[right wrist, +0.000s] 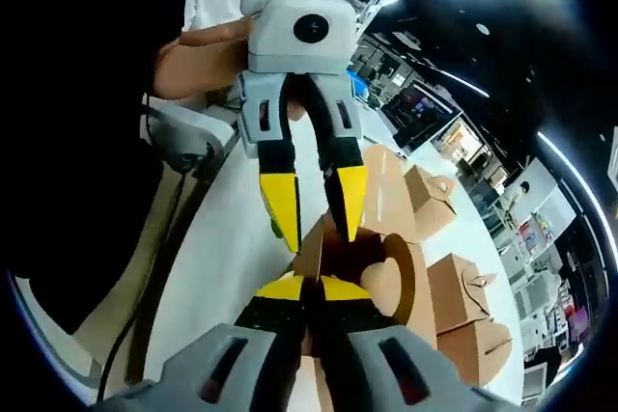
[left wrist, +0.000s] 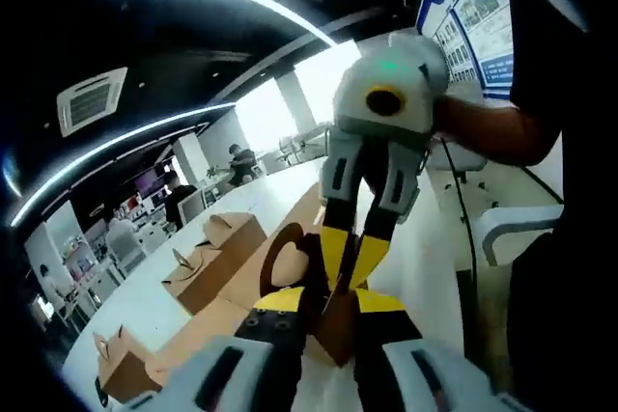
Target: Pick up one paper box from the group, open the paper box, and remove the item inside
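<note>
Setting: open office with strip lights, a ceiling vent, desks and seated people far off; a long white counter [left wrist: 145,311] carries the brown paper boxes.
Box in work: one paper box [right wrist: 381,272] is lifted off the counter and held between the two tools, its flap with a round cut-out raised.
Left hand-held gripper [left wrist: 323,311]: jaws pressed together on the cardboard of the held box.
Right hand-held gripper [right wrist: 311,288]: jaws pinched onto the box's upper flap edge.
Other boxes: three more closed boxes [left wrist: 208,253] sit on the counter beyond, well apart from the held one.
Item inside: cannot be seen; the opening is too dark.
Risk: thin card may tear or crease if the two grips pull apart unevenly; a slipping flap could drop the box onto the counter and spill the item.
Writing: blue-and-white wall posters [left wrist: 483,21] carry print, too small to read; boxes look unmarked.
</note>
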Demonstrator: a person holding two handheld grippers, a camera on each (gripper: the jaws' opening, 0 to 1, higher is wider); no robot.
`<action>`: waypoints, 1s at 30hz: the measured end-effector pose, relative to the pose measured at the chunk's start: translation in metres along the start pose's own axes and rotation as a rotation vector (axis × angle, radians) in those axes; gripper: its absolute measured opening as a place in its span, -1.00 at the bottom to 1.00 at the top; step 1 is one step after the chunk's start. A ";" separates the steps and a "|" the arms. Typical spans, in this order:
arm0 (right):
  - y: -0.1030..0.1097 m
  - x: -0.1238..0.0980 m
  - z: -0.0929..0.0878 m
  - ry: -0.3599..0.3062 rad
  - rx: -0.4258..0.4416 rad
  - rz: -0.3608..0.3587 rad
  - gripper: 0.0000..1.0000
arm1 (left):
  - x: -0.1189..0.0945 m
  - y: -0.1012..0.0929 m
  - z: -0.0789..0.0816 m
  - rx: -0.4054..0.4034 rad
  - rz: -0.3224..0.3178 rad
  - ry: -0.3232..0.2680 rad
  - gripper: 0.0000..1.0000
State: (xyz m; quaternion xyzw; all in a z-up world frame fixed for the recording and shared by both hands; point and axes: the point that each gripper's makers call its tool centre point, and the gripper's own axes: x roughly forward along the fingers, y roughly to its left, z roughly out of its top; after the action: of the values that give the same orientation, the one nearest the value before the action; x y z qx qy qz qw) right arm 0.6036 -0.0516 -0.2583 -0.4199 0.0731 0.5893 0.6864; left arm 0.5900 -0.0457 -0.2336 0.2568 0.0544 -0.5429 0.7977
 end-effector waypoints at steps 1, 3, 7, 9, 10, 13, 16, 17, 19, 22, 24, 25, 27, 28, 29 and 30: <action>-0.001 0.000 -0.001 -0.001 0.000 0.001 -0.89 | 0.000 -0.002 0.002 0.006 -0.014 -0.007 -0.58; -0.001 0.000 0.000 -0.006 -0.002 0.007 -0.89 | 0.003 -0.013 0.002 0.012 -0.086 0.000 -0.50; -0.003 0.001 -0.002 -0.016 -0.006 0.015 -0.88 | 0.016 -0.013 -0.012 0.045 -0.099 0.064 -0.32; -0.005 0.002 -0.002 -0.014 0.002 0.005 -0.87 | 0.016 -0.012 -0.012 0.053 -0.094 0.056 -0.29; -0.005 0.002 -0.001 -0.019 0.007 0.001 -0.86 | 0.016 -0.010 -0.011 0.046 -0.092 0.052 -0.31; -0.008 0.002 0.000 -0.032 0.027 -0.030 -0.81 | 0.015 -0.005 -0.011 0.011 -0.082 0.049 -0.39; -0.013 -0.005 0.000 -0.041 0.050 -0.085 -0.66 | 0.017 -0.005 -0.010 0.007 -0.083 0.042 -0.41; -0.016 -0.009 0.002 -0.053 0.059 -0.104 -0.66 | 0.017 -0.005 -0.010 0.012 -0.082 0.041 -0.41; -0.029 -0.028 0.017 -0.130 0.099 -0.183 -0.66 | 0.018 -0.005 -0.010 0.017 -0.076 0.040 -0.42; -0.049 -0.054 0.032 -0.220 0.148 -0.299 -0.66 | 0.019 -0.005 -0.009 0.019 -0.063 0.034 -0.41; -0.069 -0.067 0.017 -0.128 0.139 -0.436 -0.61 | 0.019 -0.005 -0.009 0.010 -0.048 0.029 -0.41; -0.071 -0.068 0.006 -0.050 0.111 -0.455 -0.57 | 0.019 -0.005 -0.009 0.001 -0.039 0.030 -0.41; -0.069 -0.063 -0.007 0.037 0.091 -0.441 -0.52 | 0.020 -0.006 -0.009 0.000 -0.020 0.034 -0.41; -0.065 -0.058 -0.008 0.042 0.099 -0.421 -0.50 | 0.021 -0.005 -0.010 0.013 -0.009 0.039 -0.41; -0.065 -0.055 -0.006 0.034 0.099 -0.418 -0.48 | 0.021 -0.006 -0.010 0.039 -0.003 0.038 -0.39; -0.064 -0.051 -0.004 0.030 0.103 -0.421 -0.46 | 0.022 -0.007 -0.011 0.049 -0.002 0.035 -0.35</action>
State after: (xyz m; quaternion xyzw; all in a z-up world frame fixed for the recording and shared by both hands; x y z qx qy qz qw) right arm 0.6462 -0.0898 -0.1992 -0.3992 0.0242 0.4221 0.8136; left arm 0.5948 -0.0615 -0.2533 0.2859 0.0554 -0.5402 0.7896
